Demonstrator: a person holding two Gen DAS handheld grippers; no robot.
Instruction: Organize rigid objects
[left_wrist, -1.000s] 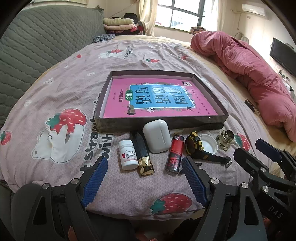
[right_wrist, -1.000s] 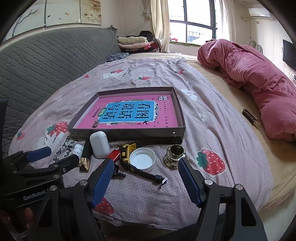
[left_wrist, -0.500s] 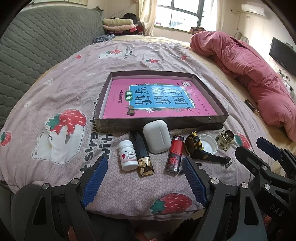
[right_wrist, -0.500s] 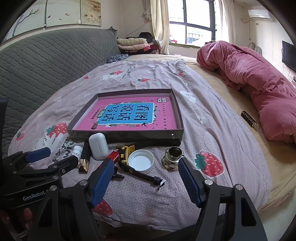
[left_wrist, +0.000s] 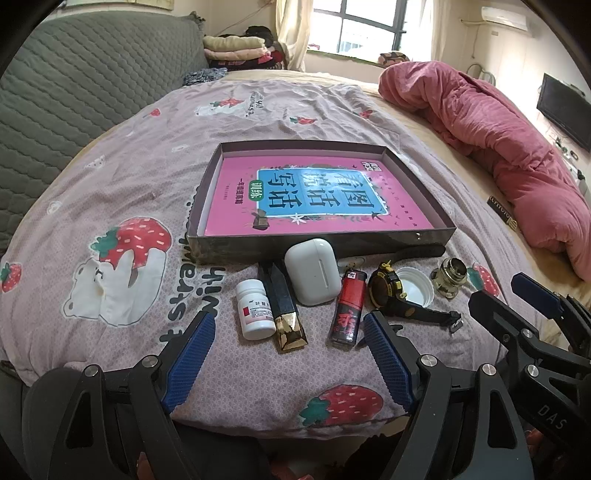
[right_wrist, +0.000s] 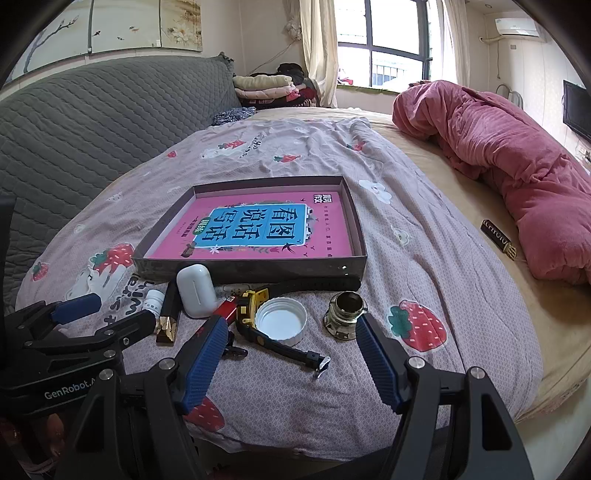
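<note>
A shallow dark box (left_wrist: 321, 247) (right_wrist: 251, 267) with a pink book in it lies on the bedspread. In a row before it lie a white pill bottle (left_wrist: 254, 309), a black and gold lipstick (left_wrist: 285, 312), a white earbud case (left_wrist: 313, 270) (right_wrist: 195, 290), a red lighter (left_wrist: 347, 306), a black and yellow watch (left_wrist: 391, 295) (right_wrist: 273, 334), a white lid (left_wrist: 415, 286) (right_wrist: 281, 319) and a small metal jar (left_wrist: 450, 277) (right_wrist: 345, 309). My left gripper (left_wrist: 288, 334) hangs open just short of the bottle and lighter. My right gripper (right_wrist: 290, 334) is open over the watch and lid.
A pink quilt (left_wrist: 491, 144) is heaped along the right of the bed, with a small dark bar (right_wrist: 498, 243) beside it. A grey padded headboard (right_wrist: 92, 122) bounds the left. Folded clothes (right_wrist: 266, 85) are stacked at the far end. The bed's edge lies right under both grippers.
Both views have shifted very slightly, as the grippers drift a little. The objects on the bed have not moved, and both grippers stay open.
</note>
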